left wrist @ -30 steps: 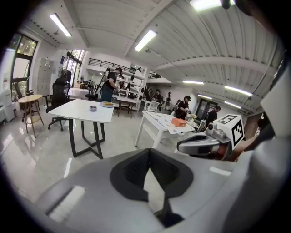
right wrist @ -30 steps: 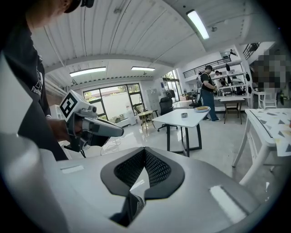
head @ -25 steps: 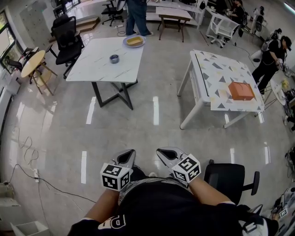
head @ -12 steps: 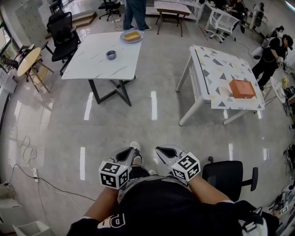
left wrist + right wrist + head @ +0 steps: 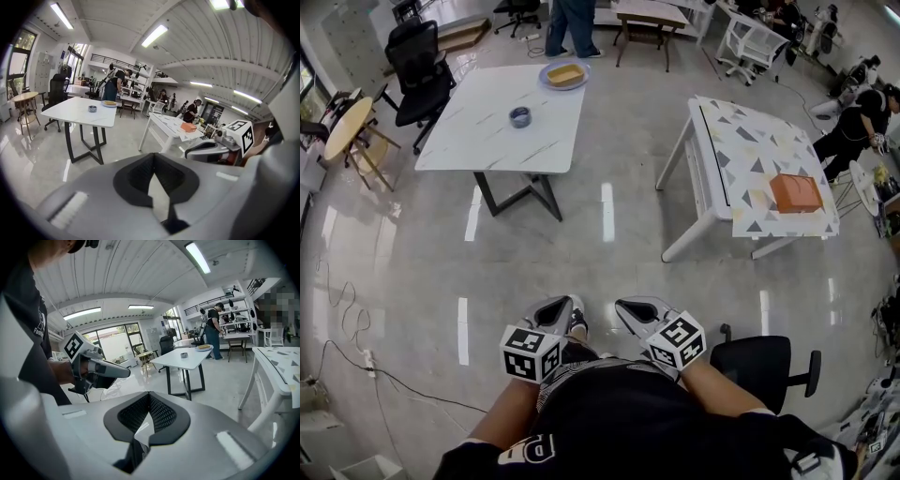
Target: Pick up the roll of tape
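Note:
The roll of tape (image 5: 520, 116) is a small grey ring lying on a white marble table (image 5: 492, 148) far ahead; it also shows in the left gripper view (image 5: 92, 108) and as a speck in the right gripper view (image 5: 184, 355). My left gripper (image 5: 555, 312) and right gripper (image 5: 636, 309) are held side by side close to the person's waist, over the floor and well short of that table. Both are shut with nothing between the jaws, which meet at the tips in the left gripper view (image 5: 153, 155) and in the right gripper view (image 5: 149, 394).
A plate with a yellow item (image 5: 563, 75) sits on the same table. To the right stands a patterned table (image 5: 741, 141) with an orange box (image 5: 795, 193). A black chair (image 5: 764, 361) is close on the right and an office chair (image 5: 417, 66) at far left. A person (image 5: 567, 23) stands beyond the marble table.
The view has crept forward over the shiny floor and a shoe has come into sight between the grippers. Both grippers keep the same pose and stay shut.

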Demonstrator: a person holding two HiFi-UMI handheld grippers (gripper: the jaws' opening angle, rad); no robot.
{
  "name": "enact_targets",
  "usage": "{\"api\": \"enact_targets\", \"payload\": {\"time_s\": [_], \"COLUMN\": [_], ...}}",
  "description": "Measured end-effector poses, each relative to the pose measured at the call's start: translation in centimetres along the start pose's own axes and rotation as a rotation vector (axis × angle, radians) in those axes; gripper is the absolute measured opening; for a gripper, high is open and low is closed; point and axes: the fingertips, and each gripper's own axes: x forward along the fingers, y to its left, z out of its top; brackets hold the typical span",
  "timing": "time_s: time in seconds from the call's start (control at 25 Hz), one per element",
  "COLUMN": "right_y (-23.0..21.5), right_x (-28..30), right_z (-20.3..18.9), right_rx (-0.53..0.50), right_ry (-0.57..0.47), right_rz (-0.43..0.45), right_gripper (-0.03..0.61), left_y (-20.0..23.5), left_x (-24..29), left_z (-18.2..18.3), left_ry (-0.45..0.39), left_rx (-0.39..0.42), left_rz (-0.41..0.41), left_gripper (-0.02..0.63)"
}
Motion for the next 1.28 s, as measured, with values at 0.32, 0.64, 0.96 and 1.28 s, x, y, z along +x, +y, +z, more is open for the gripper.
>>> {"api": "enact_targets", "payload": {"time_s": [0.32, 0.64, 0.96, 1.28], "right_y": [-4.1, -6.7, -9.4, -11.4], "right_x": [4.7, 9.7, 14.8, 19.3], "right_z": [5.3, 9.4, 12.4, 15.0], "right_rx": [-0.027, -0.056, -0.057, -0.07], "right_ry": [0.011, 0.026, 0.038, 0.043], "right_rz": [-0.005, -0.025, -0.046, -0.049], "right_gripper": [0.0, 0.0, 0.0, 0.0], "left_y": [4.9, 10.3, 15.9, 20.4], "left_x": [3.1, 5.8, 8.0, 10.0], "left_z": [5.9, 10.6, 13.9, 16.7], "left_ry": [-0.031, -0.036, -0.035, -0.046], "left_rx": [0.004, 0.025, 0.032, 0.035], "left_rz": [0.001, -0.017, -0.029, -0.039], "left_gripper": [0.055, 0.057, 0.056, 0.056]}}
